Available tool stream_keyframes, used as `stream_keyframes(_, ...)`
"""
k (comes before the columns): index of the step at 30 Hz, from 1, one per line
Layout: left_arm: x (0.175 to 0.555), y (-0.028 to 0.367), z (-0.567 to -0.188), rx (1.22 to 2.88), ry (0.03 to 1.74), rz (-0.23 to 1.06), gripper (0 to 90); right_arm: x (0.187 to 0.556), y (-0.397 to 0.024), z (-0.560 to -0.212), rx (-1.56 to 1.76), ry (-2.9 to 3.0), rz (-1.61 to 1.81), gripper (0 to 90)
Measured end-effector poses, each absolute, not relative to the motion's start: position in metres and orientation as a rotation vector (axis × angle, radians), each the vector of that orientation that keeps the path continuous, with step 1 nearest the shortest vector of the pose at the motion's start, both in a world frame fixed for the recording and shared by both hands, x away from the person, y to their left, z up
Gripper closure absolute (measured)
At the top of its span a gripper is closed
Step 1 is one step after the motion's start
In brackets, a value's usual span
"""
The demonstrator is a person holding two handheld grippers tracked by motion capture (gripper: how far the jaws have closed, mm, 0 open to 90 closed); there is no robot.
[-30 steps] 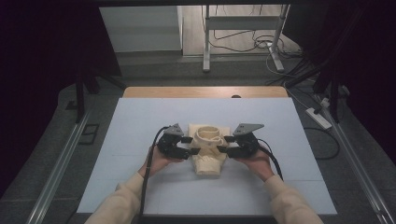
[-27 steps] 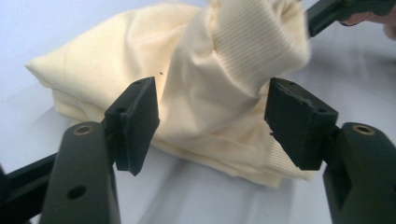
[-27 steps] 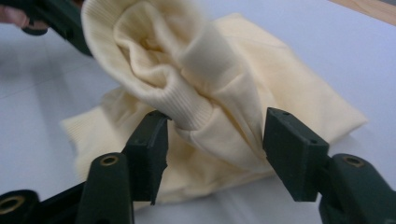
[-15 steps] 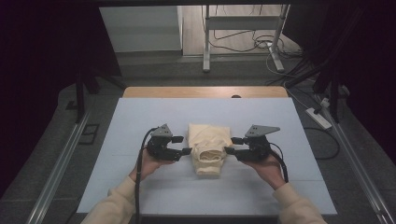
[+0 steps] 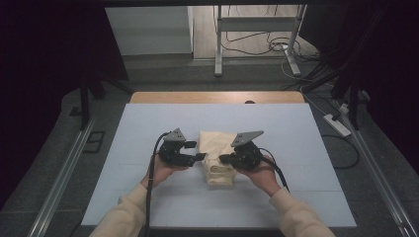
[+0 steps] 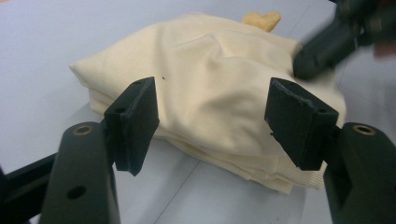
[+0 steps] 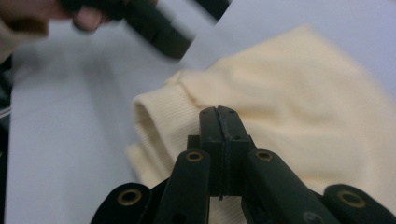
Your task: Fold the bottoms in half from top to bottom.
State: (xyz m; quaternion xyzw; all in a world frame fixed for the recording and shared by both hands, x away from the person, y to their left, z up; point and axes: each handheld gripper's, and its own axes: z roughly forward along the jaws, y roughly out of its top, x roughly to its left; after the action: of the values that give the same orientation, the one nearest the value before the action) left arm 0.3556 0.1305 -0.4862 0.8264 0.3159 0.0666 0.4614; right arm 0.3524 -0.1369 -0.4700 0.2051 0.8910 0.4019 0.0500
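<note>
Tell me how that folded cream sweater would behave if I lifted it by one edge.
The sweater would probably sag and unfold: it is soft knit, stacked in loose layers with creases. It looks light for its bulk. The ribbed cuff should give the right tongs some grip, so slipping seems unlikely.

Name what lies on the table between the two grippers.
The folded cream garment, seen in the high view, lies between the left gripper and right gripper.

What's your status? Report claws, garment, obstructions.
Left claw open, jaws either side of the folded cream garment, not gripping. Right claw just closed, jaws shut with nothing between, over the garment's ribbed edge. Nothing in the way.
</note>
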Motion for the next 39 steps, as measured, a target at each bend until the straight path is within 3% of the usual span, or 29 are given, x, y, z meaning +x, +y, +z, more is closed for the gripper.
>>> stream_keyframes(8, 0.358, 0.129, -0.488, 2.038, 0.79, 0.163, 34.1, 0.337, -0.142, -0.498, 0.641, 2.757, 1.208, 89.2)
stream_keyframes(39, 0.353, 0.134, -0.49, 2.044, 0.807, 0.156, 33.2, 0.335, -0.147, -0.493, 0.613, 2.676, 1.23, 89.1)
